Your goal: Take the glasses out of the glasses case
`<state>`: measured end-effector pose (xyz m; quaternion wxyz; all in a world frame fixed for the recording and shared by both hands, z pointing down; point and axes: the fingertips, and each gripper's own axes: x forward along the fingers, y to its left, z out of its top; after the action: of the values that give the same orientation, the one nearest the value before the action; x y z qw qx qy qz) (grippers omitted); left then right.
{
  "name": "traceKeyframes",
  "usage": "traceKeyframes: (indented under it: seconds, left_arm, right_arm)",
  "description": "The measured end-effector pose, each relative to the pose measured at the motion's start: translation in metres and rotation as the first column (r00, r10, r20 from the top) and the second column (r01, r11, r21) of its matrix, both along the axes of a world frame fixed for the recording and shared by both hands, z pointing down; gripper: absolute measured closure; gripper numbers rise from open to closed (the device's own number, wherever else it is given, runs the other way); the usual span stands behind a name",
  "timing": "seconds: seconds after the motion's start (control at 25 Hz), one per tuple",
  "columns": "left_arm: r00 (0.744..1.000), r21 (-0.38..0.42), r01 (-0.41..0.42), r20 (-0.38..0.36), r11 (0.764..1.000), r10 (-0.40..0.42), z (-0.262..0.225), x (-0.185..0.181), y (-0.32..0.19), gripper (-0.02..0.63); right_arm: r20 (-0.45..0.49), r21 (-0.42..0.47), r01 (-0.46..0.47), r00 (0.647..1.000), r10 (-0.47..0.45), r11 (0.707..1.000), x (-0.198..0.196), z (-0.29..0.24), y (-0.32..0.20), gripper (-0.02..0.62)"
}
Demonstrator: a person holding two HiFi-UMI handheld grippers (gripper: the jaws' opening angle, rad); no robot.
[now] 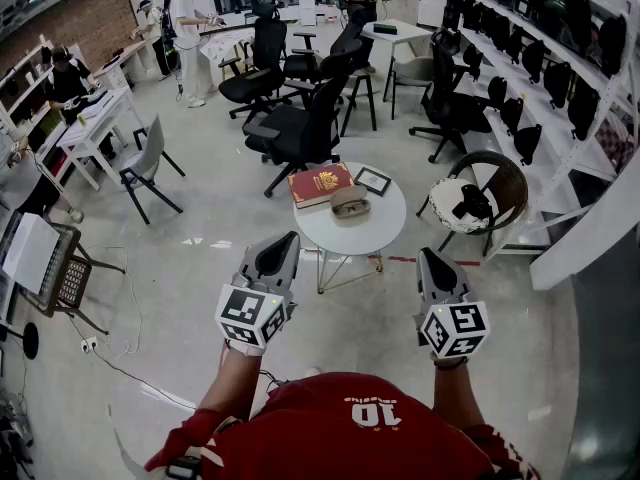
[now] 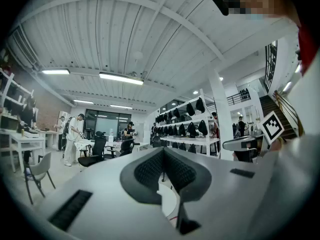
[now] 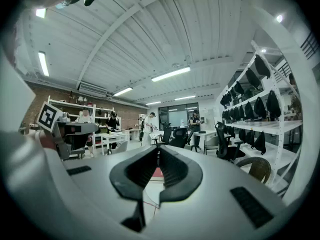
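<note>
the left gripper (image 1: 284,243) is held out at waist height with its jaws pressed together and nothing between them; its own view (image 2: 163,151) shows the dark pads meeting at the tip. the right gripper (image 1: 432,263) is the same, jaws closed on nothing (image 3: 158,149), and hangs level with the left one, well apart from it.

both point toward the far side, where a round white table (image 1: 330,243) stands just beyond them. the glasses case (image 1: 350,202), a tan oval shell, lies shut near the table's middle, so the glasses are not to be seen. this looks like the approach: nothing has been touched yet. the next move calls for both grippers to come forward and down over the table and for the jaws to spread, one to steady the case and the other to lift its lid.

left of the case lies a red book (image 1: 321,184), almost touching it, and on the far right a small dark frame (image 1: 372,180); both crowd the case. a wicker chair (image 1: 500,173) stands right of the table and black office chairs (image 1: 300,128) beyond it.
</note>
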<state>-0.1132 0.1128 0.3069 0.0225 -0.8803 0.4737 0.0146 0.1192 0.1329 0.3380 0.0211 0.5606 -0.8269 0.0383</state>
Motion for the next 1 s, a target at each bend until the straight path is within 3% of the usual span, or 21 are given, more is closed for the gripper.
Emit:
traceKeyframes:
  seconds: [0.32, 1.0]
  left_arm:
    - [1.000, -0.014, -0.009, -0.024, 1.000, 0.009, 0.000, -0.007, -0.006, 0.598]
    - [0.998, -0.034, -0.062, 0.007, 0.998, 0.062, 0.010, -0.031, -0.020, 0.598]
  right_arm:
    - [-0.003, -0.008, -0.009, 1.000, 0.009, 1.000, -0.007, 0.000, -0.003, 0.570]
    - [0.026, -0.024, -0.077, 0.997, 0.077, 0.997, -0.029, 0.009, -0.011, 0.569]
